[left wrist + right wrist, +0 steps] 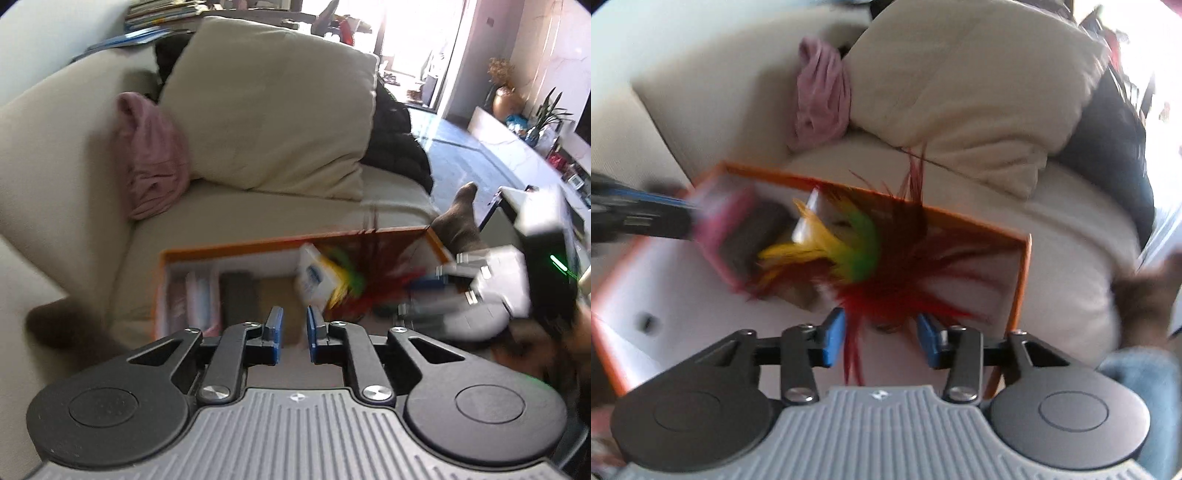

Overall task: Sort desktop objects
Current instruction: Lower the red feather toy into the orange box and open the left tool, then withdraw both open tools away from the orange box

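From the left wrist view, the left claw (291,325) stood slightly parted with nothing between its blue pads, above an orange box (229,248) resting on a cream sofa (258,206). A white packet (314,277) leaned inside the box. The right claw (424,291) showed blurred at its right end.

From the right wrist view, the right claw (881,332) stood open, its pads clear of a feather toy (864,258) lying in the box (1021,280), red feathers trailing between them.
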`<state>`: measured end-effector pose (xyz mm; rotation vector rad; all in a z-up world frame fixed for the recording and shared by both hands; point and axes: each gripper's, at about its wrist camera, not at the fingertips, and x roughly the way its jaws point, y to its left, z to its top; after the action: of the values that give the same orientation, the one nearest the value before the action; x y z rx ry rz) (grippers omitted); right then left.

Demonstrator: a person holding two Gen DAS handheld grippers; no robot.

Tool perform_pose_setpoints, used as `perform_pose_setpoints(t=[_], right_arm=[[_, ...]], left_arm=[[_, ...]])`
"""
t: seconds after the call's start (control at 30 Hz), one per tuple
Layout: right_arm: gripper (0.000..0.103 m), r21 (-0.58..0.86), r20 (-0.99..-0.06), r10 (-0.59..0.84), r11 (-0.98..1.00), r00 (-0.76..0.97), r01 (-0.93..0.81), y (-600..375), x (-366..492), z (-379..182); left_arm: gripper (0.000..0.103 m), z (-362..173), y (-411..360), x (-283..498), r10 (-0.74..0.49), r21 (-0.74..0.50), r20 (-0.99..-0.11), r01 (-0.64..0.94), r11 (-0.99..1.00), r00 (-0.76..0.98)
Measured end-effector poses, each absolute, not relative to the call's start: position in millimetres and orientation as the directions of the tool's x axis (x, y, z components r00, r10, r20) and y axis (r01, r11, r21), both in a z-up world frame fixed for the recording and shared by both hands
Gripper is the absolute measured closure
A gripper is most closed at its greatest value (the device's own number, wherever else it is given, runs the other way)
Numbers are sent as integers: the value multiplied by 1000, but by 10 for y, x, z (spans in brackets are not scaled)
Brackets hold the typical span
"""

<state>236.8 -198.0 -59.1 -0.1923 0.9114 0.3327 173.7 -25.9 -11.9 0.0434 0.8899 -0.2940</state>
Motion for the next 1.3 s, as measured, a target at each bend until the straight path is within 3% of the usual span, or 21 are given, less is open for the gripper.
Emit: perform_pose_setpoints(t=[0.07, 0.1, 0.23, 0.3, 0.4, 0.53, 0.83, 1.0, 1.3], right_arm=[[51, -95, -816, 148, 919, 559, -382, -1877, 2482, -615], [60, -110, -819, 149, 907, 554, -407, -1836, 2512, -616], [62, -153, -860, 134, 853, 493, -499, -1673, 2552, -670], [62, -143, -886, 119, 850, 449, -507, -1643, 2618, -772], [71, -154, -908, 71, 859, 412, -488, -1611, 2733, -947], [76, -154, -912, 55, 873, 407, -462, -1563, 2846, -992], [77, -65, -906, 118, 909, 405, -411, -1557, 2899, -935], [71, -101, -875, 113, 909, 471, -405, -1595, 2599, -662], [70, 64, -688, 346, 904, 638, -422, -1933, 1358, 157]], left_arm=[[88, -107, -108, 1627, -217, -78, -772, 249, 965, 597], [87, -103, -38, 1586, -212, -79, -772, 241, 967, 599], [86, -167, 237, 1457, -196, -94, -770, 196, 976, 607], [86, -219, 324, 1462, -199, -115, -771, 176, 978, 605], [86, -286, 402, 1492, -221, -153, -773, 164, 975, 595], [86, -308, 455, 1490, -229, -165, -768, 161, 973, 599], [86, -317, 445, 1433, -234, -161, -768, 174, 971, 596], [86, -211, 425, 1296, -245, -164, -768, 189, 968, 592], [78, -154, 326, 690, -249, -127, -798, 251, 960, 549]])
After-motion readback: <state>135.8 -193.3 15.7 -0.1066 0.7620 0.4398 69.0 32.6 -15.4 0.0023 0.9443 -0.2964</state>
